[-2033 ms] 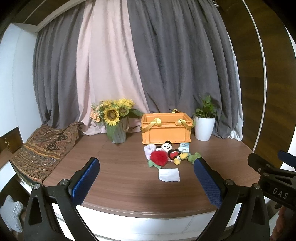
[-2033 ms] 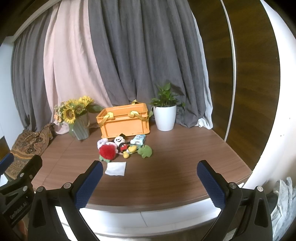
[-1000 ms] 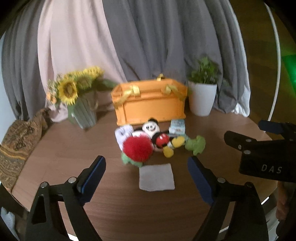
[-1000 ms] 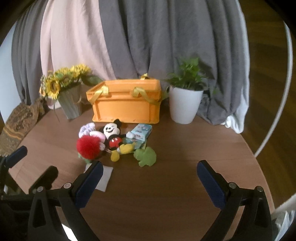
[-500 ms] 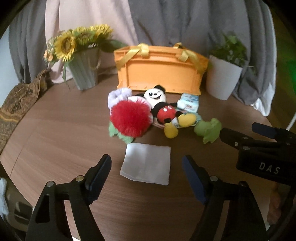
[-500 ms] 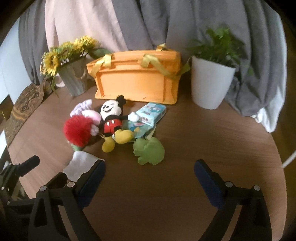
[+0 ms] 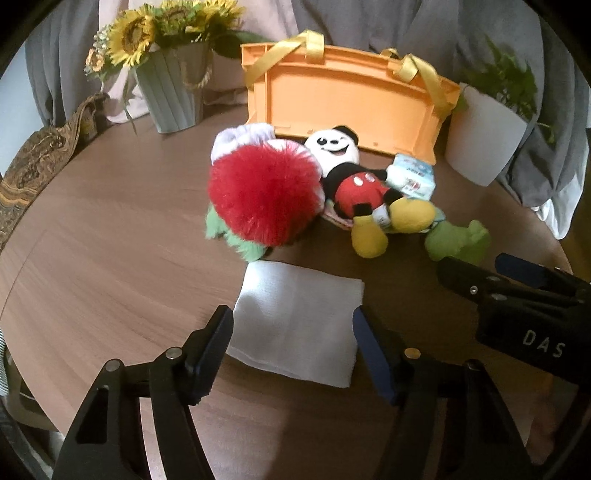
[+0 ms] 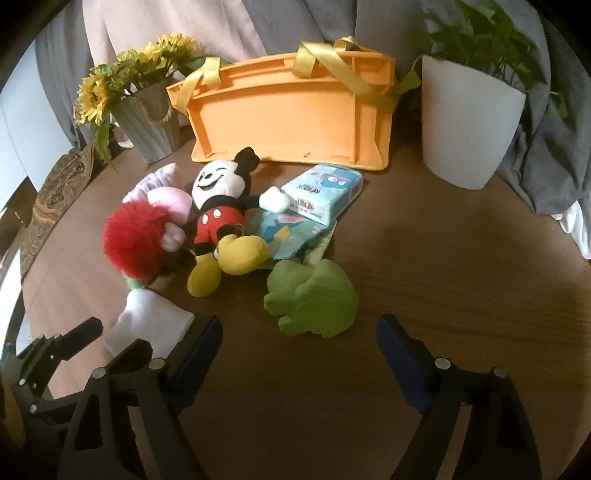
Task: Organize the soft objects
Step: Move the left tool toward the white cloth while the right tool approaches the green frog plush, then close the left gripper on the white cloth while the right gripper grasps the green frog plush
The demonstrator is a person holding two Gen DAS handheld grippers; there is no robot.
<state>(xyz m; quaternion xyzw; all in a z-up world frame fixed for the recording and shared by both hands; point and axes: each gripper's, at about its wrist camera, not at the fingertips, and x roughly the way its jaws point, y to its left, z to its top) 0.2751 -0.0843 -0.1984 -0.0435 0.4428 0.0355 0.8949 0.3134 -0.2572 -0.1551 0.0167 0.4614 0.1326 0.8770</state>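
Nearest: left gripper [image 7: 293,343], fingers [image 7: 212,347] apart and just been closing in, one on either side of the near edge of the folded white cloth [image 7: 295,321]; whether the pads already touch the fabric cannot be told from this angle. The cloth lies flat on the brown worktop [image 7: 110,240], the item farthest out in front of the orange crate [image 7: 351,107].

Right gripper [image 8: 299,343], fingers spread and also just been narrowing, nothing between them; the green frog toy [image 8: 314,299] sits just beyond their tips, in line with the gap.

Middle ground, a cluster just in front of the crate:
- red fluffy pompom [image 7: 264,194] with green trim, touching the cloth's far edge;
- mouse plush [image 8: 221,210] in red shorts and yellow shoes, lying against the pompom;
- pale pink and lilac soft piece [image 8: 166,192], behind the pompom;
- light-blue tissue pack [image 8: 325,194], closest to the crate, with a flat printed packet [image 8: 284,232] under it.

Far: the crate with yellow ribbon handles, seen from the side, interior hidden. To its left a sunflower pot [image 7: 170,88]; to its right a white planter [image 8: 469,125]; grey curtain [image 8: 295,22] behind.

Progress, judged: at the start. Every soft item seen is on the worktop outside the crate; none is lifted. Cloth and frog look to be first; all the rest remains.
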